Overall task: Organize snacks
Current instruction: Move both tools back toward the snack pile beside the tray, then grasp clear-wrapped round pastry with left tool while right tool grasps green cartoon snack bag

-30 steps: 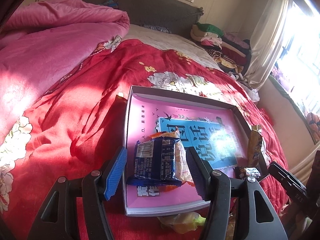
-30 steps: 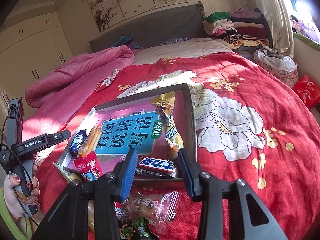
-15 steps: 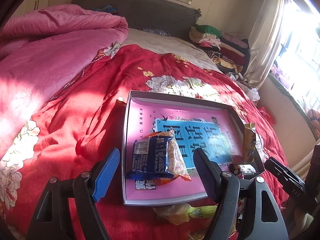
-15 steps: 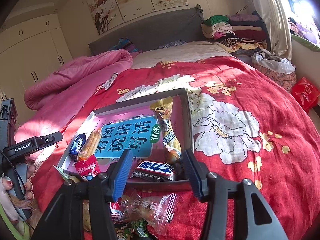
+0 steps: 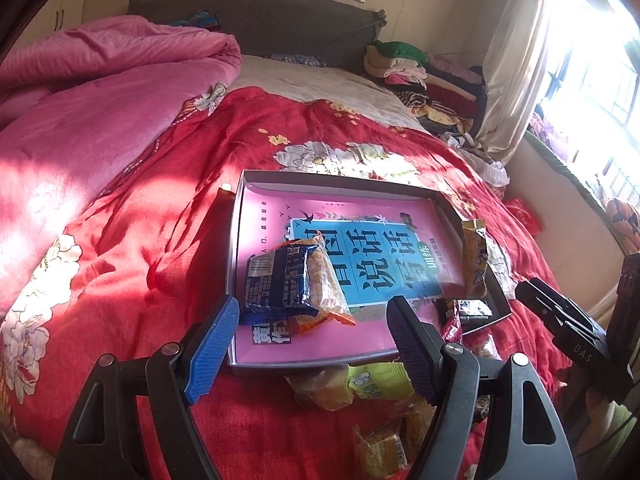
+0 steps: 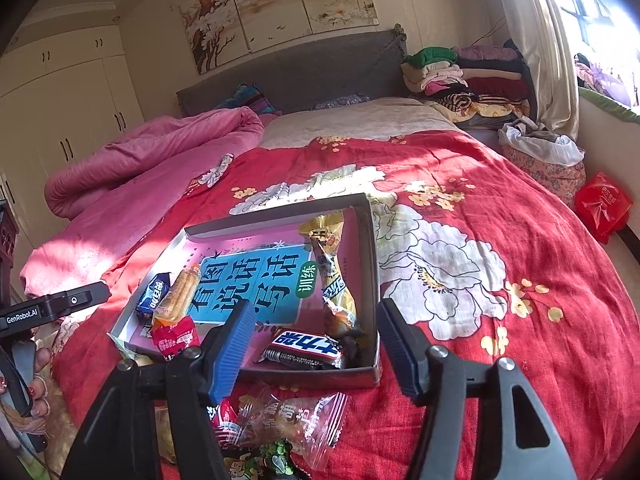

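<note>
Blue-wrapped snack (image 5: 276,284) parked just ahead of left gripper (image 5: 312,338), inside tray (image 5: 336,190); both grippers, right gripper (image 6: 312,346) included, spread apart, empty, ready for loose packets (image 6: 288,420) below.

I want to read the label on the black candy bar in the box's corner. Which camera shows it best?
The right wrist view: the candy bar lies close, between the open fingers, its white lettering facing the camera. In the left wrist view the same candy bar is small, at the box's far corner, partly hidden.

A pink quilt (image 5: 100,92) lies beside folded clothes (image 6: 460,72) on the bed.
</note>
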The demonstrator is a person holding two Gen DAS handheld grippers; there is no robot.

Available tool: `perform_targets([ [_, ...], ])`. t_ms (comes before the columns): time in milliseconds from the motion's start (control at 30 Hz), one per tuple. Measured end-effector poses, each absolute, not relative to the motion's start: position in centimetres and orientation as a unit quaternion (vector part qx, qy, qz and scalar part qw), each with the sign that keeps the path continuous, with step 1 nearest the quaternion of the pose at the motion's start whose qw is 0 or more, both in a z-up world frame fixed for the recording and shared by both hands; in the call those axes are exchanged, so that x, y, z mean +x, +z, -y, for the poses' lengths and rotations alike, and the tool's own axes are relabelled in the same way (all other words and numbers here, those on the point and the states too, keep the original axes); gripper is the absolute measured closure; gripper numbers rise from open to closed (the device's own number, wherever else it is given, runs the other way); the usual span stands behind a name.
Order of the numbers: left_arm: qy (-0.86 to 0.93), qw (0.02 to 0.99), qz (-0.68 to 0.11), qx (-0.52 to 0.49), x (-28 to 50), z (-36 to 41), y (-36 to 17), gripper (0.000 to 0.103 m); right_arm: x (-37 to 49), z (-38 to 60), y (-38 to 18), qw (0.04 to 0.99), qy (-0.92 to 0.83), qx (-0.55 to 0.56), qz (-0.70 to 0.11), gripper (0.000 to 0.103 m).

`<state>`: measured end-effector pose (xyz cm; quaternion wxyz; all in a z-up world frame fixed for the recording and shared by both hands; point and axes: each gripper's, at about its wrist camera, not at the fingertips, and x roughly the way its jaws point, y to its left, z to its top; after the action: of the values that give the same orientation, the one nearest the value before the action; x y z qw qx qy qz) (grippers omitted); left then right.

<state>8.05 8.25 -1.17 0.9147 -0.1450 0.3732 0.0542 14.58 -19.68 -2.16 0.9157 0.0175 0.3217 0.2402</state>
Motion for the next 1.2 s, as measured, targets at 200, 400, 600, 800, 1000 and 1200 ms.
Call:
perform_targets([
  [200, 0.035, 0.909, -0.392, -0.139, 7.2, -6.9, -1.7, 0.025, 14.1, 19.6, -1.7, 0.918, 0.241, 0.007, -0.315, 0.037],
  [400, 0.016, 0.908, -0.402, -0.119, 6.5, -5.0, -2.0, 0.025, 13.6, 19.5, -1.2, 0.92, 0.24, 0.004, -0.311, 0.037],
  [600, 0.013, 0.91, -0.4, -0.11, 6.1, -4.4, -1.4, 0.025, 13.0, 19.4, -0.9, 0.919, 0.245, 0.0, -0.308, 0.036],
  [800, 0.015, 0.909, -0.4, -0.113, 5.7, -4.5, -1.1, 0.025, 12.4, 19.1, -0.6, 0.917, 0.25, -0.004, -0.309, 0.036],
  [1000, 0.014, 0.907, -0.407, -0.111, 5.2, -4.3, -1.1, 0.025, 11.8, 18.8, -0.5, 0.912, 0.261, -0.006, -0.317, 0.035],
  [1200, 0.006, 0.898, -0.428, -0.106, 4.6, -3.6, -1.9, 0.025, 11.0, 18.4, -1.2, 0.9, 0.271, -0.006, -0.343, 0.034],
])
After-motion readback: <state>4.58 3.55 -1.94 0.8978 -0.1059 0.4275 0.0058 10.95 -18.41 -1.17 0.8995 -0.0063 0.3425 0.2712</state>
